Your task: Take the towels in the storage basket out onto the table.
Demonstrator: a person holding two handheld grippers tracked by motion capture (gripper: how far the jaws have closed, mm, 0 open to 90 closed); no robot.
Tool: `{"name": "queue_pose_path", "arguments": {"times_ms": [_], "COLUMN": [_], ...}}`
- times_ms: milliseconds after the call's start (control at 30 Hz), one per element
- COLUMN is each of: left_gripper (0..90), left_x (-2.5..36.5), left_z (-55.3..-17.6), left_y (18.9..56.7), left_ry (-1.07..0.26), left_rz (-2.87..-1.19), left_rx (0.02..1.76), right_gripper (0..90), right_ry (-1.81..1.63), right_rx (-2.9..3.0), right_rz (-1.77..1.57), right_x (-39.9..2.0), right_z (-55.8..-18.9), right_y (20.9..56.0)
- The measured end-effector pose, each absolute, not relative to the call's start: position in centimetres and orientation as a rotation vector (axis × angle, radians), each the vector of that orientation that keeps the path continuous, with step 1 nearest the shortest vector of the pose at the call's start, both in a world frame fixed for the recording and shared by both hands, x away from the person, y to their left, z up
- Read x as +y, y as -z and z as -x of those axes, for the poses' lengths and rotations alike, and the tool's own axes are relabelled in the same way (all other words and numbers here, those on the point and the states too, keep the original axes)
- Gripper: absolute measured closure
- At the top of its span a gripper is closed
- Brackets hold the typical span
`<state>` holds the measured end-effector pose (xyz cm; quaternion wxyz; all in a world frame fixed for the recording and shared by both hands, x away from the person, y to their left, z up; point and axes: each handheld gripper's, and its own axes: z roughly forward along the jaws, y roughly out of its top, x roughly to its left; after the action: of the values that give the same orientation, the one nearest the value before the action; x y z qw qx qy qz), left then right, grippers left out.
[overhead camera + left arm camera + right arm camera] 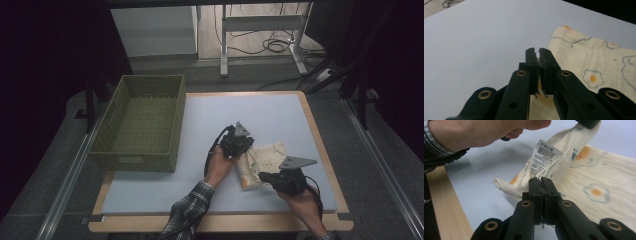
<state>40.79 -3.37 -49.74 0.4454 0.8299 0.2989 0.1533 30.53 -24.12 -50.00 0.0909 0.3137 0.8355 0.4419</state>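
Nearest the lens in my right gripper view: right tool [541, 181], jaws pressed together on a fold of the cream egg-print cloth [599, 182] just below its barcode tag [546, 157]. The cloth edge rises from that pinch toward the upper right of the frame, where it hangs from the other tool.

Left tool [538, 52]: jaws also pressed together, a thin strip of the cloth [599, 62] caught between them; the rest of the fabric spreads to the lower right of that frame.

High view: the cloth [262, 160] lies bunched at lower centre-right of the white counter [280, 115], between left tool [239, 145] and right tool [267, 176]. Its long axis runs roughly from upper left to lower right, tool to tool. Each hand holds one end; neither is nearer.

Woven green basket [142, 122] stands at the left of the frame, well apart from the cloth, closer to my left hand [220, 165].

Judgement: the next move turns on drawing both pinches apart along that axis.
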Motion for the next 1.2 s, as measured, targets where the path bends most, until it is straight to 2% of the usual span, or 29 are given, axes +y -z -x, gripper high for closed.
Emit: {"name": "queue_pose_path", "arguments": {"times_ms": [367, 800, 833, 867, 933, 1033, 1200], "left_gripper": [85.7, 84.5, 81.3, 72.7, 61.8, 50.8, 49.4], "left_x": [-7.3, -11.3, -11.4, -11.4, -11.4, -11.0, -9.8], "left_z": [-42.3, -43.6, -43.8, -43.8, -43.8, -43.8, -43.7], "left_y": [49.1, 50.1, 50.2, 50.2, 50.1, 49.6, 49.1], "left_ry": [-0.352, -0.322, -0.326, -0.329, -0.353, -0.367, -0.365], "left_rz": [-2.063, -2.098, -2.111, -2.101, -2.09, -2.074, -2.071], "left_rx": [0.693, 0.688, 0.681, 0.687, 0.699, 0.718, 0.731], "right_gripper": [87.7, 87.4, 87.0, 86.3, 84.7, 79.0, 75.3], "right_ry": [-1.293, -1.24, -1.235, -1.226, -1.223, -1.185, -1.137], "right_rx": [2.392, 2.35, 2.349, 2.346, 2.334, 2.314, 2.286], "right_rz": [-1.03, -1.119, -1.128, -1.136, -1.151, -1.178, -1.22], "right_x": [-28.7, -31.6, -31.7, -31.9, -32.3, -33.3, -35.2], "right_z": [-30.7, -31.7, -31.8, -32.0, -32.1, -32.0, -31.5], "right_y": [49.1, 49.6, 49.7, 49.9, 50.1, 50.1, 50.2]}}
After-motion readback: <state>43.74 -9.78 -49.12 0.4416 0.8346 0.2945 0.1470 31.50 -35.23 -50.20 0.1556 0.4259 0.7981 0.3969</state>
